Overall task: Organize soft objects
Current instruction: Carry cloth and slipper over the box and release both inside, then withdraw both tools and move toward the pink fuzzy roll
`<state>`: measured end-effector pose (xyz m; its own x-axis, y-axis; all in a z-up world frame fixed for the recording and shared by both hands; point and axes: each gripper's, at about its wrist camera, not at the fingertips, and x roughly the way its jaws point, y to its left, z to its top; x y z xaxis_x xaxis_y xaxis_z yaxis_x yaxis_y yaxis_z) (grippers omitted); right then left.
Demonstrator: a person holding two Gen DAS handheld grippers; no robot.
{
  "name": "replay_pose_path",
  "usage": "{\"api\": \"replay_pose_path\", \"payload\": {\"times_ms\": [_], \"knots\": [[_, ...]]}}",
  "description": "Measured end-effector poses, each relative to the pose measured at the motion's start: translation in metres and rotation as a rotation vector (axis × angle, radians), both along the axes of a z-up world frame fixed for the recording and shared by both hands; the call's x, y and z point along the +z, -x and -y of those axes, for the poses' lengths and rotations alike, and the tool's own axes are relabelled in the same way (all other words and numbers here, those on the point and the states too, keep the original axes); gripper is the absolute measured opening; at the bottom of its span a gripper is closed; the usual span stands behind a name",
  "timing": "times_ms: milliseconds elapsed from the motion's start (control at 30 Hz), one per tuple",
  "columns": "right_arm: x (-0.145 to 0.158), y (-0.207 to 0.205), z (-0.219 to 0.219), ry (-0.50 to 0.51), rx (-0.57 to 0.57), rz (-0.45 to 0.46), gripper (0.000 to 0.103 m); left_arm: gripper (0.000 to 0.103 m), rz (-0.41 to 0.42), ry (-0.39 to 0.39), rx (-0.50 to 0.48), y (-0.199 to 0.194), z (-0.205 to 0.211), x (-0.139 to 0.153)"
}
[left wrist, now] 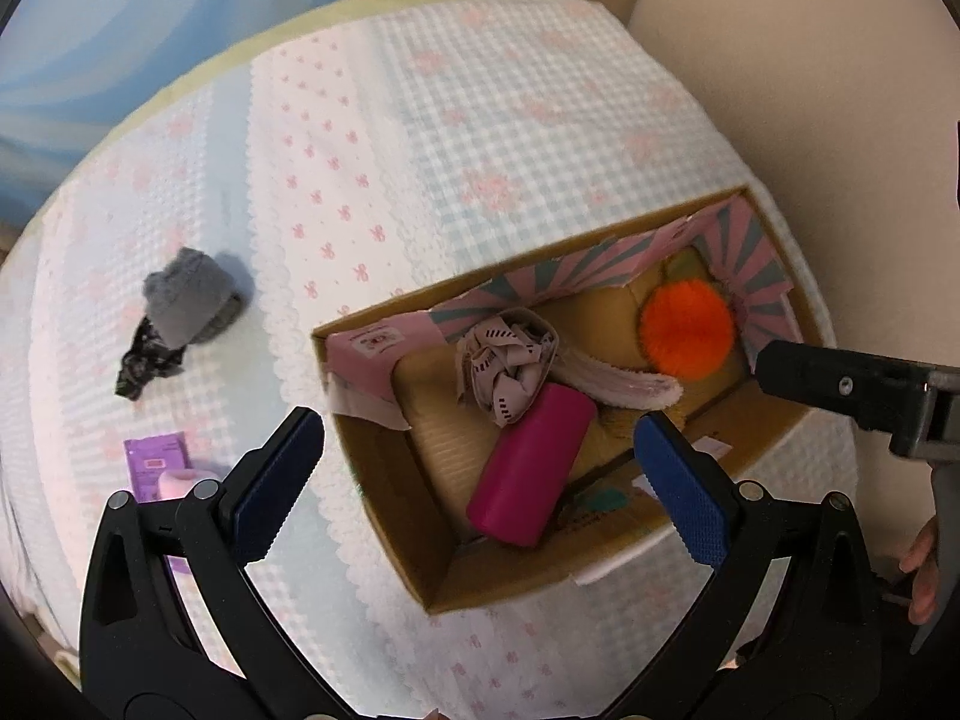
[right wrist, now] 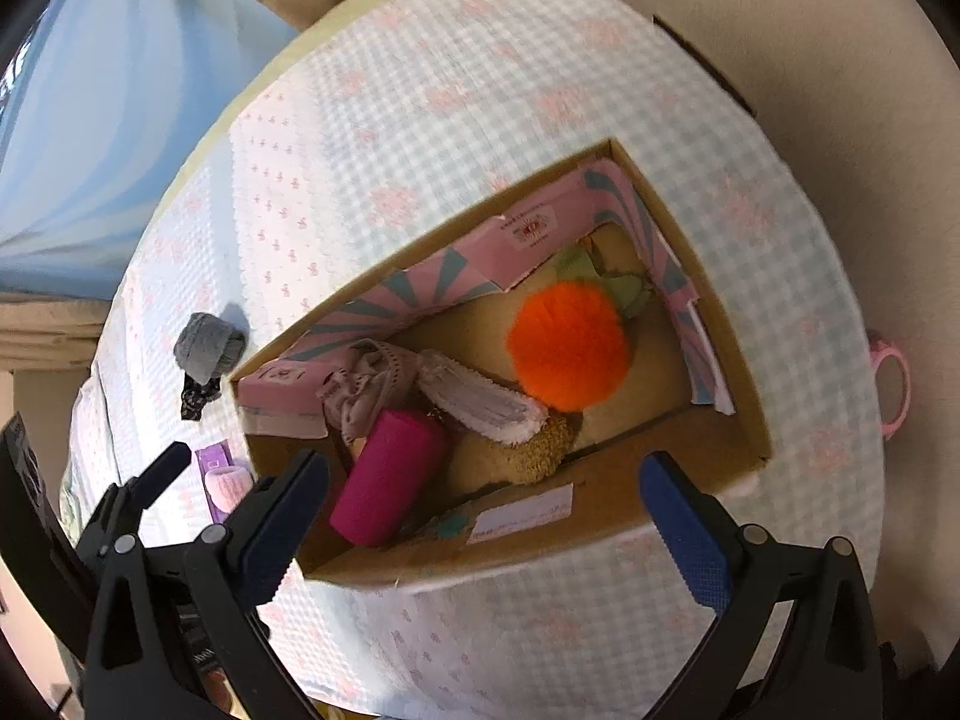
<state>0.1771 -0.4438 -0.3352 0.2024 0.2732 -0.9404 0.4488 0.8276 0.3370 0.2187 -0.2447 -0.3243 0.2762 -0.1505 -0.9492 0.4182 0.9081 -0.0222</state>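
Soft objects sit mostly inside the open cardboard box [left wrist: 384, 516] on the bench [left wrist: 480, 120], which is covered with a blue-and-white gingham cloth with pink bows. Box contents, as seen from both wrist views: a magenta roll [left wrist: 531, 468] leaning against the near wall; a crumpled pale printed cloth [left wrist: 510, 369] just behind the roll; a folded white-pink cloth with pinked edges [left wrist: 624, 387] beside it; an orange pompom [left wrist: 687, 327] toward the far end; a tan fuzzy item [right wrist: 534, 447] beneath the pinked cloth; a light green piece [right wrist: 600, 282] behind the pompom. A pink-and-teal striped liner [left wrist: 744, 264] runs along the far inner walls.

Outside the box, on the cloth: a grey rolled sock [left wrist: 189, 303] touching a dark patterned fabric scrap [left wrist: 147, 363]; nearer the left tool, a purple packet [left wrist: 157, 456] with a pale pink knitted roll [right wrist: 227, 483] on it. A pink ring [right wrist: 894, 384] lies at the bench's right edge.

Left tool [left wrist: 480, 480]: jaws spread wide, nothing between the blue pads [left wrist: 684, 498], positioned above the near left corner of the box. Right tool [right wrist: 480, 522]: jaws likewise wide apart, empty, above the near wall of the box. Part of a hand [left wrist: 921, 570] shows at the right edge of the left view.
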Motion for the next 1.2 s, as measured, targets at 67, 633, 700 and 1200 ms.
{"api": "replay_pose_path", "payload": {"times_ms": [67,633,700,1200], "knots": [[0.013,0.004,-0.005,0.022,0.017,0.023,0.103,0.103,0.012,0.009,0.004,0.004,-0.003,0.012],[0.177,0.084,-0.054,0.327,0.128,0.330,0.103,0.103,0.243,0.040,0.090,0.097,-0.076,0.154],[0.194,0.094,-0.063,0.351,0.137,0.371,0.103,0.103,0.261,0.045,0.107,0.106,-0.088,0.164],[0.226,0.109,-0.126,0.362,0.268,0.527,0.103,0.103,0.343,0.053,0.320,0.146,-0.188,0.189]]}}
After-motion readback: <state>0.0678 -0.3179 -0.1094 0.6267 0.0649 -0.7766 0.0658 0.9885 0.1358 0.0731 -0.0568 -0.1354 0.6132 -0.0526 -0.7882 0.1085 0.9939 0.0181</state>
